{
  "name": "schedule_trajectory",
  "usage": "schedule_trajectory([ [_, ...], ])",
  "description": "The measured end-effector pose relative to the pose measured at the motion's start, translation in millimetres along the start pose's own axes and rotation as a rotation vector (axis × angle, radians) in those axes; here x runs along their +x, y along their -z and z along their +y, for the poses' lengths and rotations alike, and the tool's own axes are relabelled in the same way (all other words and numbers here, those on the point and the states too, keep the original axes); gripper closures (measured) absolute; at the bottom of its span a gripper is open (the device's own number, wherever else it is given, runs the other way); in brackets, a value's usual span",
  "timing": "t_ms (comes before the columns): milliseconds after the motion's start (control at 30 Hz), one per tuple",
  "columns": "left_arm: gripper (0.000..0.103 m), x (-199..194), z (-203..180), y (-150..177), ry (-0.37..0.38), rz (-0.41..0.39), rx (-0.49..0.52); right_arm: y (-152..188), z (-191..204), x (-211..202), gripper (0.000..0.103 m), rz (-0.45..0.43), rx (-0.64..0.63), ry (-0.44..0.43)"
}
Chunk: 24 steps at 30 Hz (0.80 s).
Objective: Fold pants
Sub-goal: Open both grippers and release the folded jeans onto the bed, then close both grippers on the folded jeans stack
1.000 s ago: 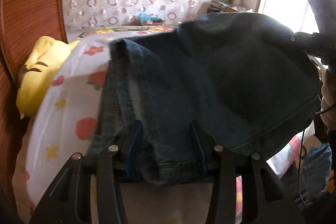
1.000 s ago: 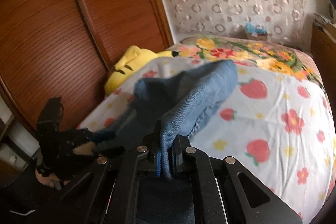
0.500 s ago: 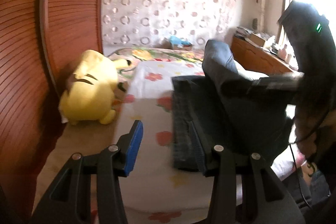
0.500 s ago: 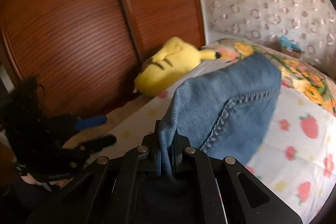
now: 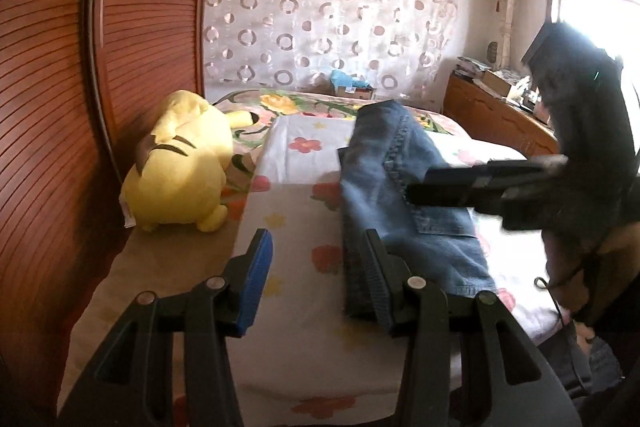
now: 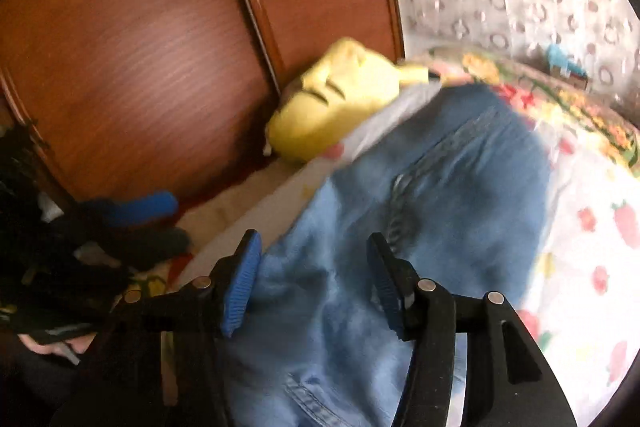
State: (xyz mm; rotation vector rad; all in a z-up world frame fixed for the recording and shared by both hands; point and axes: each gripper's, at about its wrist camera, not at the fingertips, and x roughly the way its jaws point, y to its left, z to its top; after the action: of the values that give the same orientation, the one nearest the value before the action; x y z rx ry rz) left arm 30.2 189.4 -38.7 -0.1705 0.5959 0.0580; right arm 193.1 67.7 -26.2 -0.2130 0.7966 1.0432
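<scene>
The blue denim pants (image 5: 394, 187) lie folded in a long strip on the flowered bedsheet (image 5: 296, 291). My left gripper (image 5: 316, 279) is open and empty, its right finger beside the pants' near end. My right gripper (image 6: 314, 285) is open just above the pants (image 6: 440, 195), holding nothing. In the left wrist view the right gripper's body (image 5: 500, 187) reaches in from the right over the pants. The left gripper's blue pad (image 6: 136, 209) shows at the left of the blurred right wrist view.
A yellow plush toy (image 5: 180, 163) lies on the bed's left side against the wooden wardrobe doors (image 5: 100, 67). A wooden dresser (image 5: 496, 119) stands at the far right under a bright window. A patterned curtain (image 5: 320, 15) hangs behind the bed.
Both grippers have let go of the pants. The right gripper opened in the last half second, and the lifted fabric has dropped flat onto the bed. The left gripper drew back.
</scene>
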Motion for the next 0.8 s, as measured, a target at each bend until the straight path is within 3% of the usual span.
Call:
schedule_trajectory([
  [167, 0.058, 4.9, -21.0, -6.9, 0.047, 0.0, 0.028, -5.4, -18.9, -39.4, 0.046, -0.061, -0.028, 0.099],
  [300, 0.058, 18.0, -34.9, -8.1, 0.06, 0.025, 0.051, -2.2, -45.6, -46.3, 0.045, -0.06, -0.007, 0.16],
  [400, 0.058, 32.2, -39.2, -5.7, 0.061, 0.055, 0.054, -1.9, -67.0, -37.5, 0.036, -0.042, 0.004, 0.194],
  [567, 0.058, 51.8, -36.9, 0.6, 0.05, 0.104, 0.045, -6.3, -97.8, -15.3, 0.034, -0.004, 0.023, 0.212],
  [800, 0.058, 67.1, -32.6, 5.9, 0.041, 0.146, 0.036, -9.5, -133.7, 9.7, 0.031, 0.028, 0.084, 0.172],
])
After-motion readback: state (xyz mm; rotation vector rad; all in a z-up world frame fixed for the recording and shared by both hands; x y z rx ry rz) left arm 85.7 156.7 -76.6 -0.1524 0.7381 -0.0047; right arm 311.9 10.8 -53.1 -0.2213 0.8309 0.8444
